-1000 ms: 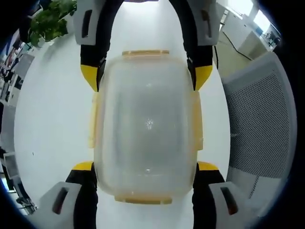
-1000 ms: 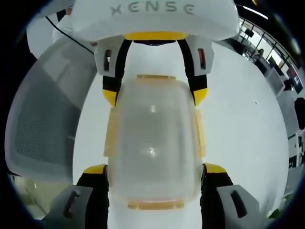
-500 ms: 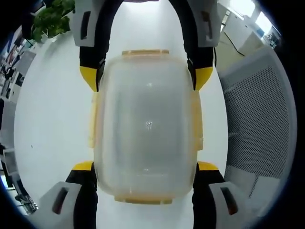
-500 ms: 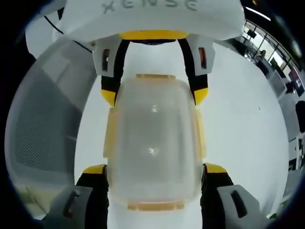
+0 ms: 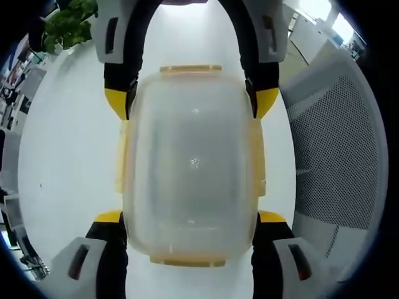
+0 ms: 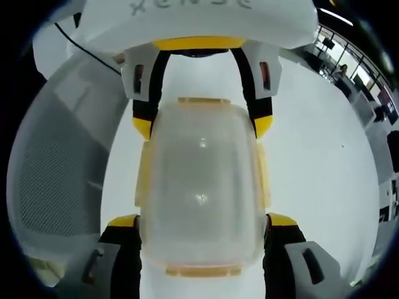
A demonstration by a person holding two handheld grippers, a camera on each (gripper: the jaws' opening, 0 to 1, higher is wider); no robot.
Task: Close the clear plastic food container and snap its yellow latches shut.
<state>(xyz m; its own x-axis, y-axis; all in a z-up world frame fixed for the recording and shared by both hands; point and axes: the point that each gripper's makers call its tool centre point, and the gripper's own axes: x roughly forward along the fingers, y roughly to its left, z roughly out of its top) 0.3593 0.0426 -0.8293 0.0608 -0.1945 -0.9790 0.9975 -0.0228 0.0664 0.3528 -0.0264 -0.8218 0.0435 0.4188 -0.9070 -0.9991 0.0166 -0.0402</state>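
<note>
**Container held from both ends**

The clear food container [image 5: 190, 165] sits above the white table [image 5: 62, 156], lid on. Left gripper [image 5: 190, 218] and right gripper [image 6: 199, 221] each clamp its opposite ends. Left gripper view adds a potted plant [image 5: 65, 22]; right gripper view shows people [image 6: 340, 68] beyond the table.

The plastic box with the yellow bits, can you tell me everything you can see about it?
The plastic box is a cloudy, see-through rectangle with rounded corners, and its lid is on. Yellow latches line its long sides, with one at each short end. It sits flat over a white table. The left tongs straddle one end and the right tongs straddle the other, their yellow tips beside its corners. I can't tell whether the latches are snapped.
</note>
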